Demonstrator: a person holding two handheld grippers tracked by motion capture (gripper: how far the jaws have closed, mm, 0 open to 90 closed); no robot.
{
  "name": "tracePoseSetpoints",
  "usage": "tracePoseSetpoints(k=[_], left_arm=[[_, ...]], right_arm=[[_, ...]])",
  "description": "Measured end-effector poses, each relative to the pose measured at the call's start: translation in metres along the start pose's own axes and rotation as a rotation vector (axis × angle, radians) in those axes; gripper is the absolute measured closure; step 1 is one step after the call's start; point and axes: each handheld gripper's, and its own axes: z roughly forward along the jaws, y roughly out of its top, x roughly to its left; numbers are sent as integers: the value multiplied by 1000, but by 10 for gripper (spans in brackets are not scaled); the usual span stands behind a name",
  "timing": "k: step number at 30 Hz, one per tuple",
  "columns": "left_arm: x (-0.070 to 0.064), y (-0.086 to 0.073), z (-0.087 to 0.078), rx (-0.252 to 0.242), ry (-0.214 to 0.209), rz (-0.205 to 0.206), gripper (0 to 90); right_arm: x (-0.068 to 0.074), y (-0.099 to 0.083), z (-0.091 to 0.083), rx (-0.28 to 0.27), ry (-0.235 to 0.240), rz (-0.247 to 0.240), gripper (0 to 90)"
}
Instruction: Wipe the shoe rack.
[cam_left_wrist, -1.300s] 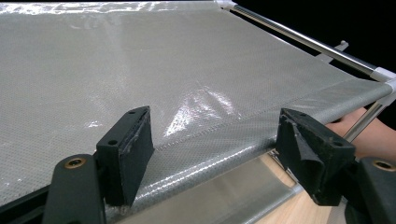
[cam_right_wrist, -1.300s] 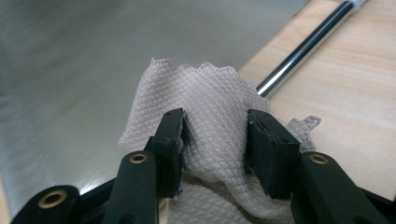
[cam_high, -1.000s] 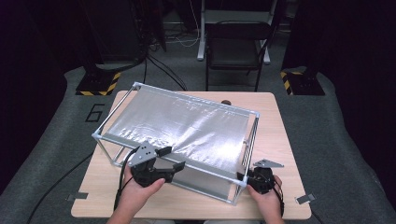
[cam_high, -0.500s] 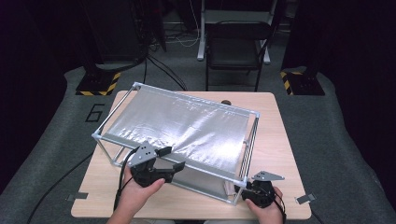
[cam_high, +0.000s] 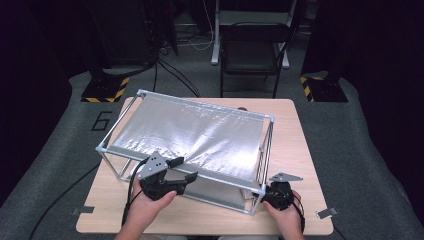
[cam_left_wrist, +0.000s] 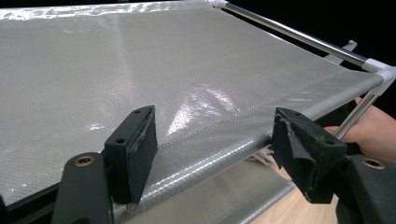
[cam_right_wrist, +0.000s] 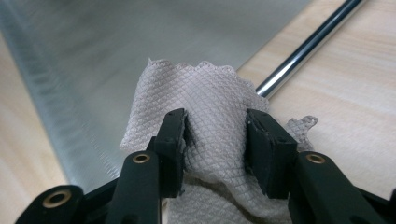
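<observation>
The step looks like wiping the rack (cam_high: 190, 135), which stands mid-worktop (cam_high: 295, 135). Left gripper (cam_left_wrist: 212, 149), jaws wide open and empty, straddles the top shelf's near edge. Right gripper (cam_right_wrist: 215, 140), jaws pinching a cloth (cam_right_wrist: 210, 98), sits at the lower shelf's near-right corner; next, sweep the cloth across it.

the light wooden table (cam_high: 300, 150) stands on grey carpet (cam_high: 360, 130). on it rests 1 metal-tube rack (cam_high: 266, 150) with silvery fabric shelves, set at a slight angle and covering most of the top. a bare strip of wood shows along the right side and near edge.
</observation>
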Motion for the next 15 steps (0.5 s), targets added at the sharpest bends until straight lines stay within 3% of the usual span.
tracePoseSetpoints(k=[4, 7, 12, 15], left_arm=[[0, 0, 0, 4, 1, 5, 315], [1, 0, 0, 2, 2, 5, 315], [0, 0, 0, 0, 1, 3, 316], [0, 0, -1, 1, -2, 4, 316]], right_arm=[[-2, 4, 2, 5, -10, 19, 597], [3, 0, 1, -7, -26, -8, 605], [7, -8, -9, 11, 40, -11, 659], [7, -4, -14, 26, 27, -40, 691]])
